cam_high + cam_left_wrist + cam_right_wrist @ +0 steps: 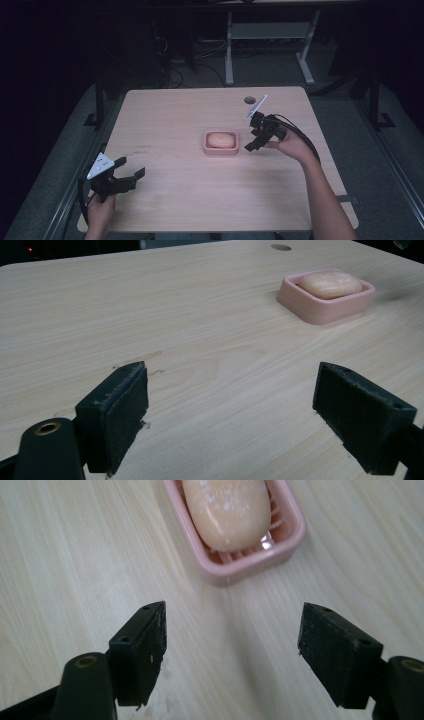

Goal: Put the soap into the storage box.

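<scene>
Soap in pink dish, lengthwise just ahead of spread, empty right claw; left claw, likewise spread, well apart.

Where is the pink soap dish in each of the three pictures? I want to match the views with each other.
High view: the pink soap dish sits near the table's middle, just left of the right hand-held gripper.
Left gripper view: upper right, far beyond the open jaws.
Right gripper view: top centre, close ahead of the open jaws.
Shared landmark: the bar of soap lying in the dish.
</scene>
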